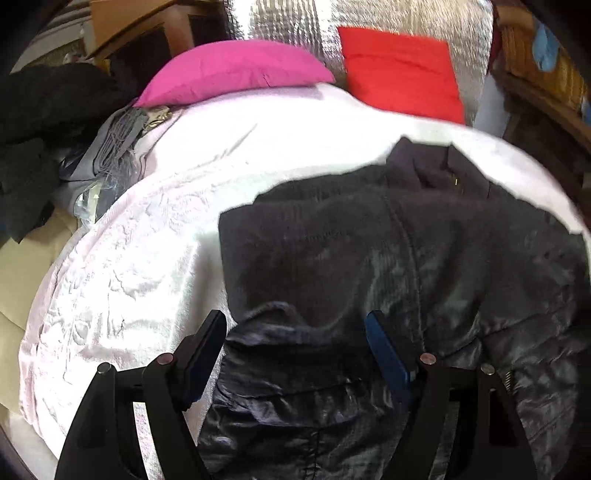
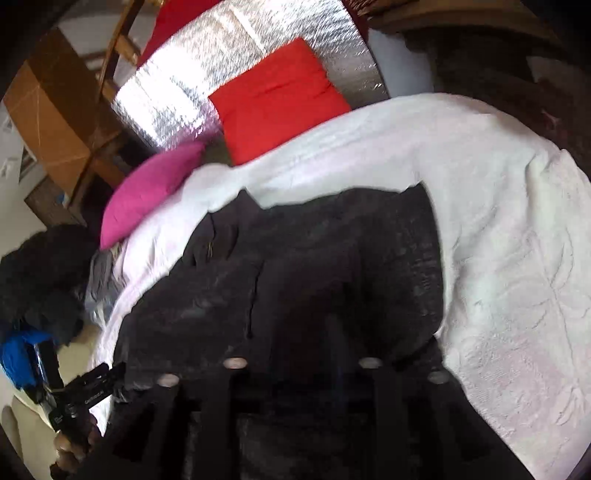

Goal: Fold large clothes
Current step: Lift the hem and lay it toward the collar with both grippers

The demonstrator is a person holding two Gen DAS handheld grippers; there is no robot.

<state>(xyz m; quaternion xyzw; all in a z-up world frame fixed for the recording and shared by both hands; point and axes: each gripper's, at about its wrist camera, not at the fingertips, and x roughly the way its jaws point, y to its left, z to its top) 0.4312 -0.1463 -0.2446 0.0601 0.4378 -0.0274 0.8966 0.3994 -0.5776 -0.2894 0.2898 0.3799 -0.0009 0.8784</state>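
Observation:
A large dark jacket (image 1: 388,258) lies partly folded on a white quilted bedspread (image 1: 129,258). My left gripper (image 1: 295,325) is open, its fingers (image 1: 207,343) spread over the jacket's near shiny edge, nothing held. In the right wrist view the jacket (image 2: 314,266) fills the centre on the bedspread (image 2: 498,240). My right gripper (image 2: 301,354) is low over the jacket; its fingertips are dark and blurred against the fabric, so I cannot tell how the jaws stand. The left gripper (image 2: 92,384) shows at the lower left of that view.
A pink pillow (image 1: 229,70) and a red pillow (image 1: 399,70) lie at the far end by a silver foil panel (image 1: 280,18). Dark and grey clothes (image 1: 55,129) pile at the left. A cardboard box (image 2: 48,107) and wicker furniture (image 1: 535,62) stand beyond.

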